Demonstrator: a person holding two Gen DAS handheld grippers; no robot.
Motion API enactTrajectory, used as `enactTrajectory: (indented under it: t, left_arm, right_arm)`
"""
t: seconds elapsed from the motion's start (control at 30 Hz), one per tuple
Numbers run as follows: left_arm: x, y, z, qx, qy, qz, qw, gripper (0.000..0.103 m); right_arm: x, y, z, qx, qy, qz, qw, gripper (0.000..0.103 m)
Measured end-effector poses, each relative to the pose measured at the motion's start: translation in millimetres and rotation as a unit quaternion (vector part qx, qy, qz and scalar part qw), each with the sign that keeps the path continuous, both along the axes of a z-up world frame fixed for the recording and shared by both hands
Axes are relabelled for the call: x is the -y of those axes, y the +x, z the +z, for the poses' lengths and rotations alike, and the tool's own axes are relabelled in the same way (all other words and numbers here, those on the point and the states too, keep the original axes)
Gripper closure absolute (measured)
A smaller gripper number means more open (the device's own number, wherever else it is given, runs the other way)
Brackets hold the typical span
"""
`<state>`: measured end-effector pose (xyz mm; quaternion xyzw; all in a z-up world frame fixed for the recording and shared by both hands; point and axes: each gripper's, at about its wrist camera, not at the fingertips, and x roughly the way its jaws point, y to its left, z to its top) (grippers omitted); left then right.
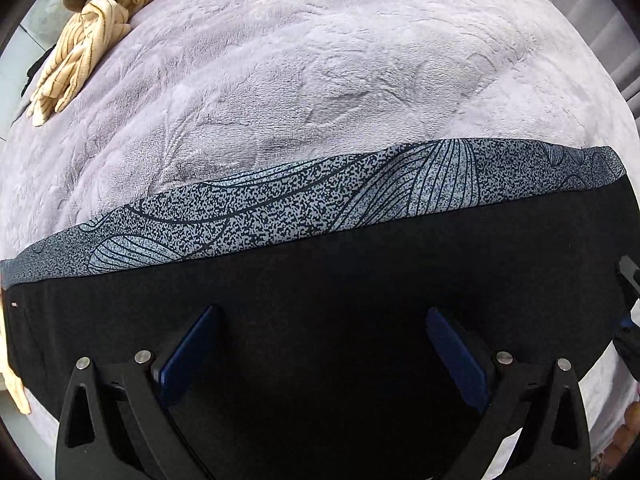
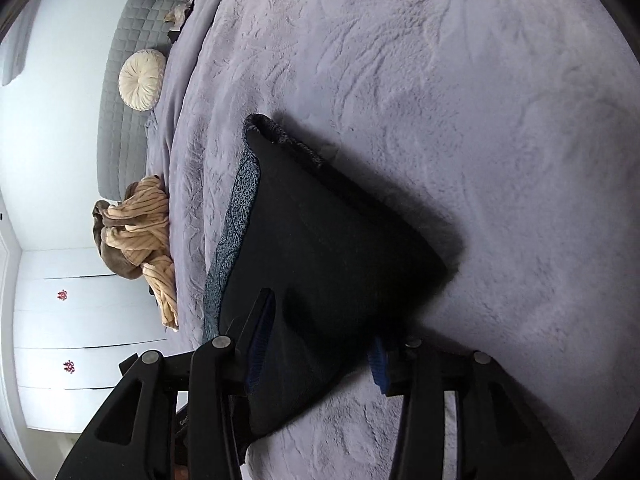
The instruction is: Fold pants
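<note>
Black pants (image 1: pixel 320 280) with a grey patterned band (image 1: pixel 304 204) along their far edge lie folded on the lilac blanket (image 1: pixel 320 60). My left gripper (image 1: pixel 322 320) is open just over the black cloth, blue pads (image 1: pixel 192 356) wide apart, holding nothing. In the right wrist view the pants (image 2: pixel 320 232) lie as a dark folded slab with the patterned band (image 2: pixel 240 200) at the left. My right gripper (image 2: pixel 324 332) is open around the pants' near edge, one blue pad (image 2: pixel 262 336) on each side of the cloth.
A tan striped garment (image 1: pixel 80 52) lies bunched at the bed's far left, also in the right wrist view (image 2: pixel 140 236). A grey quilted headboard (image 2: pixel 124 80) with a round cream cushion (image 2: pixel 142 80) and white cupboard doors (image 2: pixel 80 320) stand at the left.
</note>
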<state>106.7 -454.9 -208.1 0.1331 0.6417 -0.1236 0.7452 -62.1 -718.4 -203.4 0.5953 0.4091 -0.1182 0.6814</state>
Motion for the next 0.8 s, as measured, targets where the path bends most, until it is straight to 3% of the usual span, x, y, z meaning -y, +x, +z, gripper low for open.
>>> enactTrajectory:
  t: [0.07, 0.23, 0.3, 0.37, 0.5, 0.8]
  left_arm:
    - [2, 4, 4, -0.006, 0.008, 0.002, 1.0000, 0.000]
    - [12, 32, 24, 0.038, -0.011, 0.015, 0.9991, 0.000]
    - [18, 46, 12, 0.059, 0.004, 0.012, 0.9982, 0.000]
    - [22, 52, -7, 0.051, 0.014, 0.001, 0.9986, 0.000]
    - [22, 41, 2, 0.071, 0.019, -0.013, 0.9972, 0.000]
    - [24, 35, 3, 0.060, 0.015, 0.000, 0.9981, 0.000]
  right_arm:
    - [2, 3, -2, -0.007, 0.011, -0.008, 1.000, 0.055]
    - [0, -2, -1, -0.019, 0.003, 0.006, 1.000, 0.066]
    - [-1, -3, -3, -0.019, 0.001, 0.011, 1.000, 0.067]
    - [-1, -3, -4, -0.025, -0.003, 0.015, 1.000, 0.067]
    - [-1, -2, -4, -0.032, -0.008, 0.019, 0.999, 0.067]
    - [0, -4, -5, -0.034, -0.002, 0.017, 0.999, 0.065]
